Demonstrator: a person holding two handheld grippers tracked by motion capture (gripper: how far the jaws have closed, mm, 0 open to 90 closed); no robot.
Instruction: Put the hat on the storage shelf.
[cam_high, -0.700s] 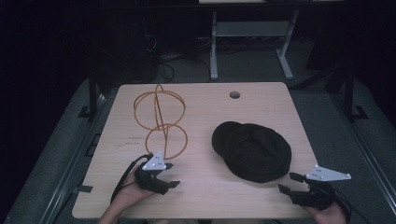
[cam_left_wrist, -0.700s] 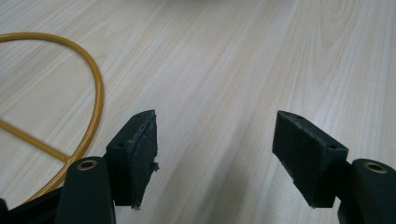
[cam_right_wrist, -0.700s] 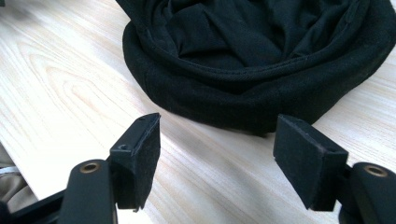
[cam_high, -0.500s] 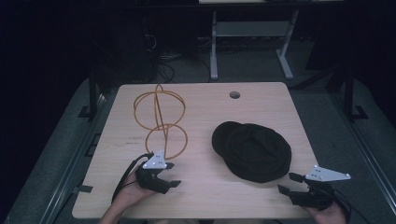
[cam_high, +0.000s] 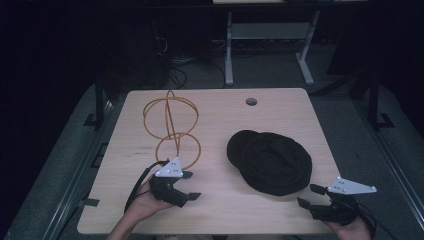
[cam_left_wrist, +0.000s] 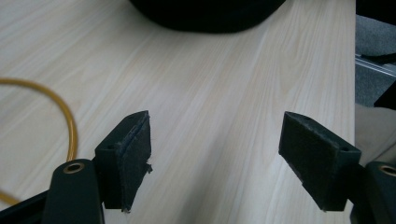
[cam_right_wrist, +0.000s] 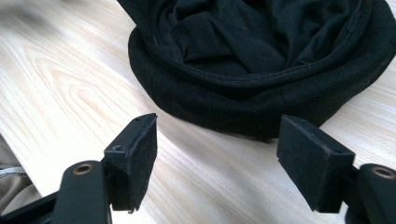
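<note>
A pale wood-grain surface (cam_high: 280, 112) with rounded corners and a round cable hole (cam_high: 251, 101) near its far edge stands on grey carpet (cam_high: 345, 107) in a dim room. Beyond it, the white legs of another desk (cam_high: 229, 55) rise beside a tangle of dark cables (cam_high: 175, 65) on the floor.

On the left half lies an orange wire frame (cam_high: 171, 129) — thin hoops crossing, one loop flat on the wood. Right of centre sits a crumpled black fabric hat (cam_high: 270, 161).

The left tool (cam_high: 192, 185) rests near the front edge, just beside the frame's near loop, jaws spread wide and holding nothing. The right tool (cam_high: 309, 196) sits at the front right corner, near the hat's rim — jaws likewise wide apart and empty.
</note>
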